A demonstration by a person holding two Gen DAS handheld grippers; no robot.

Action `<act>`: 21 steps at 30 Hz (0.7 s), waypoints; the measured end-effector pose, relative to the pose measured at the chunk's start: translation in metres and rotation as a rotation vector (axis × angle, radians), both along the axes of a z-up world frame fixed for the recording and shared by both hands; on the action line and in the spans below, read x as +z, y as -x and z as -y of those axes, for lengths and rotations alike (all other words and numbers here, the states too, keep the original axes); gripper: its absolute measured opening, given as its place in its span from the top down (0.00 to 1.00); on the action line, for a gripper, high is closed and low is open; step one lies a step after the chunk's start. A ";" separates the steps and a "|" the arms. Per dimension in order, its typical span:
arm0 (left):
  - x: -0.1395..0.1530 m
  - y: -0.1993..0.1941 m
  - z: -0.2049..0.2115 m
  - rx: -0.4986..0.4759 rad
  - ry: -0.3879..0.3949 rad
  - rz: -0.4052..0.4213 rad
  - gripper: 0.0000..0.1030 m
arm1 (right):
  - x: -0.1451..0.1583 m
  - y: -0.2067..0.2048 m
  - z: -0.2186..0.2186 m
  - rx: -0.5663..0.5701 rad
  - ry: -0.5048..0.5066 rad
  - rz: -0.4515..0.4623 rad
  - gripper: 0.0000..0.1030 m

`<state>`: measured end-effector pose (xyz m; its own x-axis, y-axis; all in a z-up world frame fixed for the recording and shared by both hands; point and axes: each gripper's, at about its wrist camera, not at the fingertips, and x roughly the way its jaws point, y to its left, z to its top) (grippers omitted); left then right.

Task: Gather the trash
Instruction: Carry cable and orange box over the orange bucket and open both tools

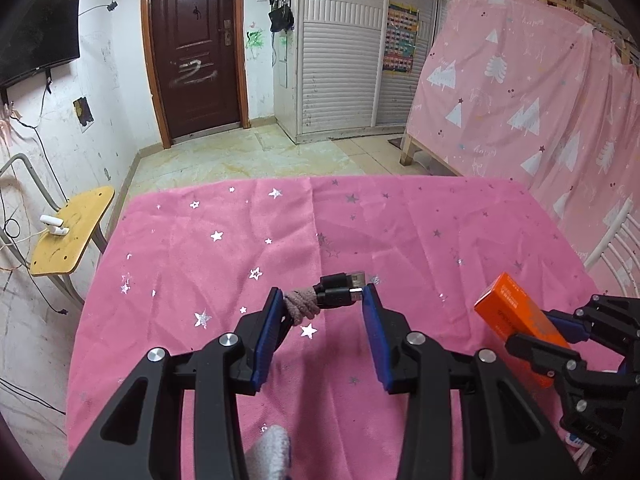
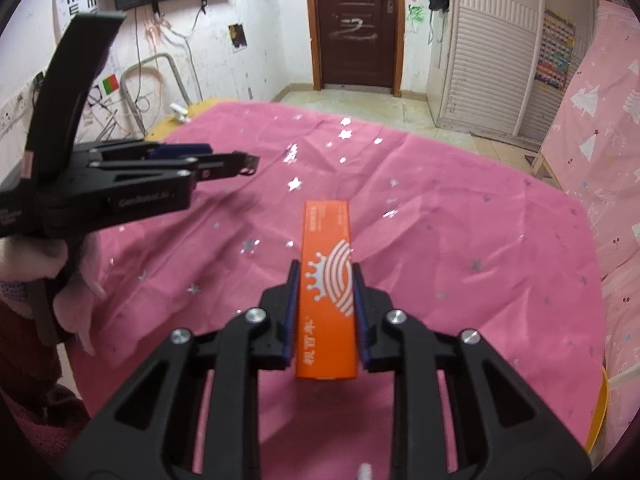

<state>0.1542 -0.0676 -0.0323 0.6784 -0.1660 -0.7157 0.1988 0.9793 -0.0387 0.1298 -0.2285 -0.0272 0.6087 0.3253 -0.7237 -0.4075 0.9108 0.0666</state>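
A pink star-printed cloth covers the table. My left gripper is shut on a bundled black USB cable. The brown fuzzy band around the bundle touches the left pad and a plug end touches the right pad. From the right wrist view the left gripper hovers above the cloth at left, with the cable's plug sticking out. My right gripper is shut on a long orange box with a white crown design, which points away from me. The left wrist view shows that box in the right gripper at lower right.
A yellow stool with a white gadget on it stands left of the table. A pink tree-patterned sheet hangs along the right, with a white chair back before it. Tiled floor, a brown door and a white cabinet lie beyond. A gloved hand holds the left gripper.
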 end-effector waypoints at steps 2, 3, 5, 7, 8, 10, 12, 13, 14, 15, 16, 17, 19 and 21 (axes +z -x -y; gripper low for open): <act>0.005 0.002 0.005 -0.003 -0.003 0.011 0.68 | 0.003 0.001 0.006 -0.012 -0.008 0.011 0.79; 0.008 0.003 0.008 -0.007 -0.005 0.018 0.68 | 0.004 0.001 0.009 -0.018 -0.013 0.016 0.79; 0.015 0.005 0.015 -0.015 -0.011 0.032 0.68 | 0.008 0.002 0.018 -0.035 -0.026 0.027 0.79; 0.019 0.008 0.021 -0.021 -0.013 0.041 0.68 | 0.011 0.003 0.029 -0.056 -0.044 0.039 0.79; 0.022 0.008 0.026 -0.025 -0.015 0.048 0.68 | 0.012 0.004 0.032 -0.064 -0.048 0.043 0.79; 0.026 0.010 0.035 -0.036 -0.020 0.055 0.68 | 0.014 0.005 0.044 -0.087 -0.062 0.054 0.79; 0.030 0.011 0.046 -0.048 -0.026 0.061 0.68 | 0.017 0.006 0.053 -0.104 -0.073 0.063 0.79; 0.031 0.013 0.049 -0.054 -0.029 0.065 0.68 | 0.019 0.008 0.061 -0.120 -0.082 0.073 0.79; 0.033 0.013 0.055 -0.061 -0.034 0.070 0.68 | 0.021 0.009 0.067 -0.133 -0.091 0.082 0.79; 0.035 0.015 0.062 -0.069 -0.039 0.075 0.68 | 0.021 0.009 0.073 -0.141 -0.096 0.088 0.79; 0.037 0.016 0.069 -0.079 -0.044 0.080 0.68 | 0.023 0.011 0.082 -0.159 -0.106 0.099 0.79; 0.038 0.017 0.074 -0.086 -0.047 0.082 0.68 | 0.024 0.013 0.087 -0.169 -0.111 0.105 0.79; 0.041 0.020 0.087 -0.103 -0.054 0.087 0.68 | 0.026 0.016 0.103 -0.200 -0.125 0.118 0.79; 0.043 0.023 0.102 -0.124 -0.061 0.092 0.68 | 0.028 0.019 0.114 -0.222 -0.134 0.126 0.79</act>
